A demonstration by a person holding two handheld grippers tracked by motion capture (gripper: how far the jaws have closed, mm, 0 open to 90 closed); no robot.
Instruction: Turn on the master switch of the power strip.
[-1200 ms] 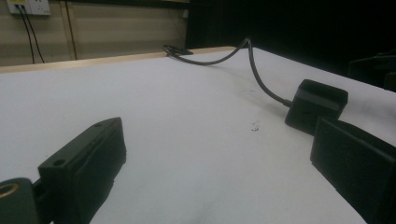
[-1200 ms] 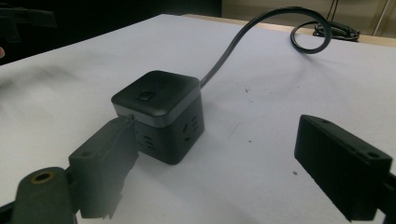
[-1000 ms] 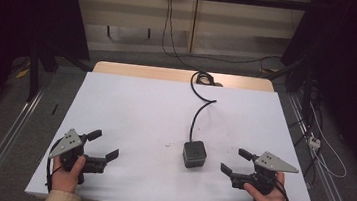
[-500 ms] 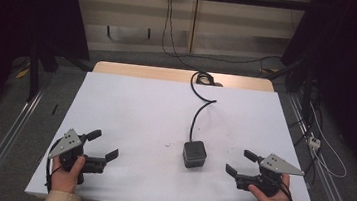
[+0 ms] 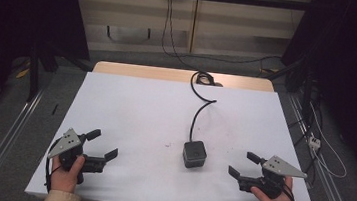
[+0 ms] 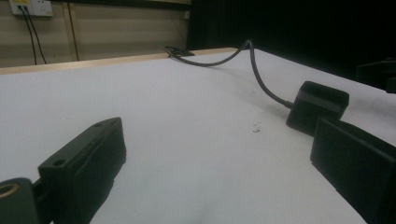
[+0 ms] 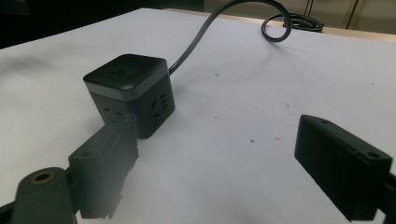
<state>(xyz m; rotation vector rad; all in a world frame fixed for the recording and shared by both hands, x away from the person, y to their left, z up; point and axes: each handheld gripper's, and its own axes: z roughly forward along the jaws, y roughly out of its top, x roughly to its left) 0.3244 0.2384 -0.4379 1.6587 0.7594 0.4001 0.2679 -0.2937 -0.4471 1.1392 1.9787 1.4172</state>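
Jaws stand spread on both tools, nothing between them. A small black plastic cube socket [image 5: 194, 154] with a dark cable [image 5: 201, 108] snaking to the far edge sits on the white table [image 5: 135, 106], just ahead and to the left of the right gripper [image 5: 245, 167] and well off to the right of the left gripper [image 5: 102, 145]. Probably both rest low at the near edge as a ready stance, the cube within easy reach. Each hand wraps its handle from below, jaws angled forward and inward toward the cube.
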